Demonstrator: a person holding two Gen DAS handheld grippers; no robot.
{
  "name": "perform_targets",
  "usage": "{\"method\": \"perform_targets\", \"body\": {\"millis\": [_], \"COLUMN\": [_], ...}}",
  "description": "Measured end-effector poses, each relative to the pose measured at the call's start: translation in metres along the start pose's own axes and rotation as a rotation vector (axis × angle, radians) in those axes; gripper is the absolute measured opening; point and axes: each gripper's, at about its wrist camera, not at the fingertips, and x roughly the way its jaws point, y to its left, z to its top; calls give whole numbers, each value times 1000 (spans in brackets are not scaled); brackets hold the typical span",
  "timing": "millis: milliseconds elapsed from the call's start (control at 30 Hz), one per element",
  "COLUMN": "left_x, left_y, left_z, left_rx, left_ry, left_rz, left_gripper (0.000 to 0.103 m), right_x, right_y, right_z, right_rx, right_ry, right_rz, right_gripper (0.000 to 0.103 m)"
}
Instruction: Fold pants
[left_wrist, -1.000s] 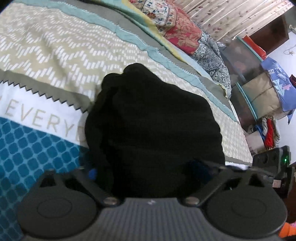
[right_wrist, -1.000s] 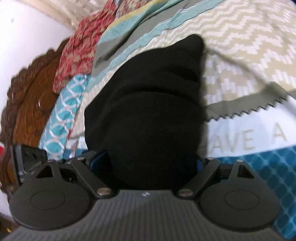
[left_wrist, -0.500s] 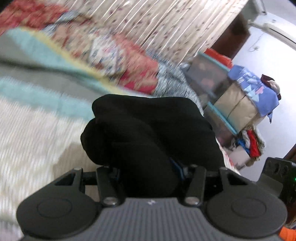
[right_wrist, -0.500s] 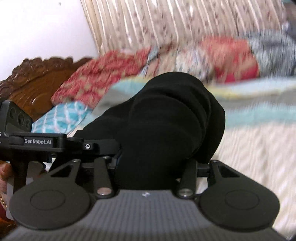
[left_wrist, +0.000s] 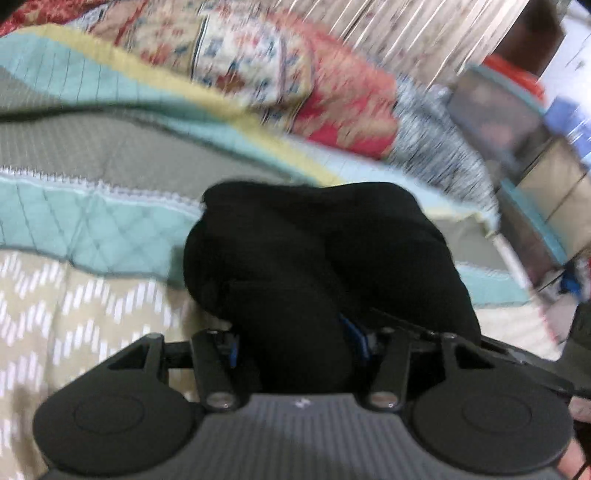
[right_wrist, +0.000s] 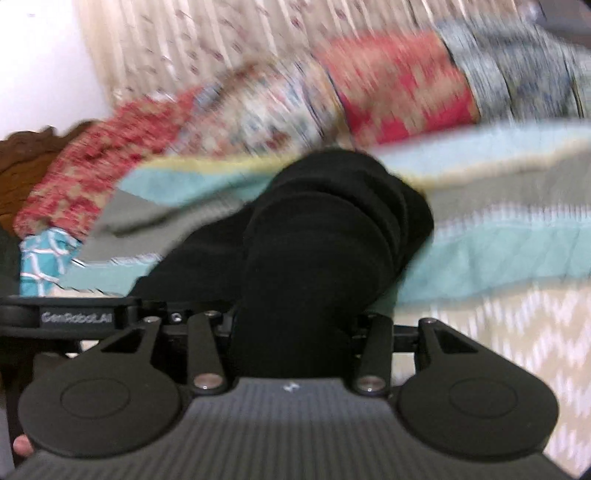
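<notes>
While both grippers, left gripper (left_wrist: 295, 350) and right gripper (right_wrist: 291, 332), stay clamped on the black pants (left_wrist: 317, 258) above the quilt (left_wrist: 92, 236), I'm mid-fold; next I'd lay them flat.

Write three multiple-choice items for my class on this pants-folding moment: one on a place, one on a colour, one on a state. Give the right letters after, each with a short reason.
1. Where are the pants in relation to the bedspread?
A. Bunched and held in front of it
B. Spread flat under a pillow
C. Hanging on the curtain

2. What colour are the pants?
A. Red
B. Black
C. Teal

3. What state are the left gripper and the right gripper in?
A. Both wide open, empty
B. Only the left one holds cloth
C. Both shut on the pants

Answers:
1 A, the dark bundle bulges out of the jaws with the quilted bedspread behind it in both wrist views.
2 B, the cloth is plain black.
3 C, in each wrist view the fabric is pinched between the two fingers.
</notes>
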Motion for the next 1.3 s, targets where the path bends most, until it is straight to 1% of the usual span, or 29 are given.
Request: {"method": "perform_targets", "body": {"millis": [33,67,100,133,167,200,267,333,400,467,500,533,567,600,667,700,800,933,1067,1300], "left_x": [3,3,2,-1,-6,-12,-26,-46,-67,-89,-98,-109,-116,-124,-138,-145,-160,-178,-193,-209], "left_y": [1,4,6,7,6,3,-8,-23,-36,-49,-56,-61,-66,-70,-76,-79,-88,-103,-118,-126], "left_z": [-4,-4,-5,-6,-7,-8,-12,-23,-37,-54,-63,-74,-83,-93,-111,-120,-143,-161,-177,-196], "left_rx": [-16,-41,-76,-105,-124,-133,-120,-65,-16,22,42,57,66,70,74,76,88,131,175,167], "left_ry": [9,12,21,33,34,27,18,1,-17,-25,-27,-27,-27,-26,-22,-18,1,7,3,-5], "left_rz": [22,29,34,50,73,100,164,215,240,254,270,286,296,301,302,308,347,361,385,395], "left_gripper": [65,70,70,70,70,69,69,71,75,84,86,90,95,96,101,103,103,103,103,103], "right_x": [-1,-3,-9,-14,-20,-27,-49,-69,-91,-114,-122,-131,-142,-142,-159,-162,-179,-201,-217,-237], "right_y": [2,-3,-6,-6,-4,0,11,20,28,36,39,42,46,48,56,60,71,83,84,90], "right_z": [-4,-9,-12,-13,-13,-13,-17,-24,-33,-49,-57,-66,-77,-80,-101,-106,-128,-152,-162,-188], "right_rx": [28,73,111,128,137,135,118,102,93,106,115,125,133,141,152,152,152,176,234,286], "right_ry": [18,18,10,6,6,-2,-33,-56,-73,-82,-85,-84,-81,-77,-62,-49,-4,33,52,80], "right_rz": [-20,-30,-30,-34,-49,-67,-95,-126,-152,-163,-169,-171,-171,-173,-177,-174,-170,-148,-128,-104], "right_gripper": [60,65,67,73,74,75,82,84,84,84,85,85,85,85,85,85,85,86,87,88]}}
